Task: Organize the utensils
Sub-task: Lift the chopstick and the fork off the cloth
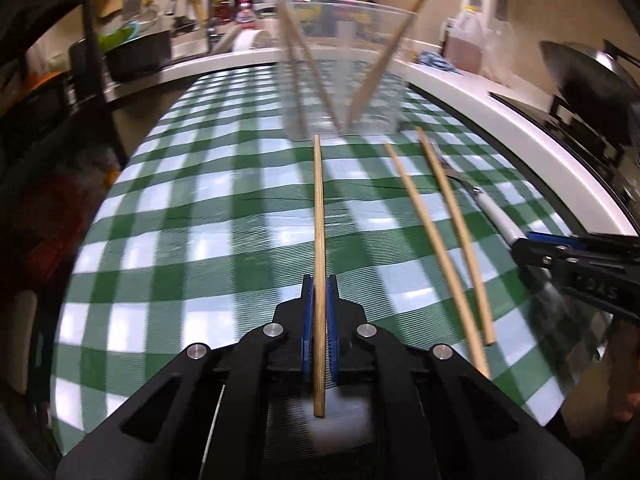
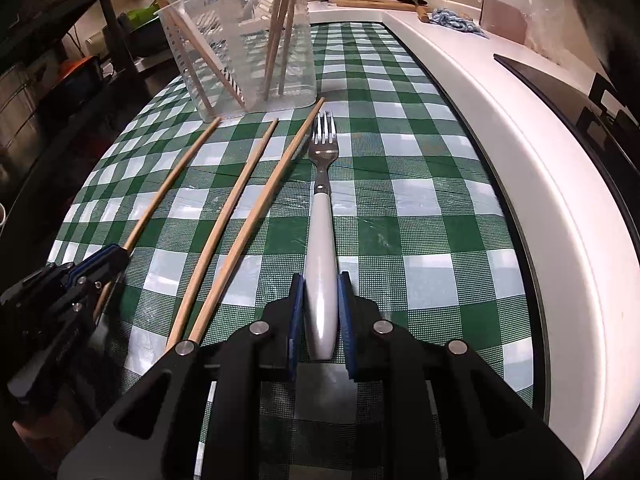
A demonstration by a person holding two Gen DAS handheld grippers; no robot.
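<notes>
On the checkered tabletop (image 2: 420,208), the left gripper (image 1: 319,280) clamps its fingers on one chopstick (image 1: 319,240), two loose chopsticks (image 2: 248,216) lie beside it, and the right gripper (image 2: 320,280) has its fingers straddling the fork (image 2: 322,240) handle, grip uncertain.

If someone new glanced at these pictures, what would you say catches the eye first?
Probably the green-and-white checked tablecloth filling both views. Next, the left gripper closed on a wooden chopstick and the right gripper bracketing a white-handled fork, with two loose chopsticks lying between. At the cloth's far end stands a clear utensil bin holding more chopsticks.
</notes>
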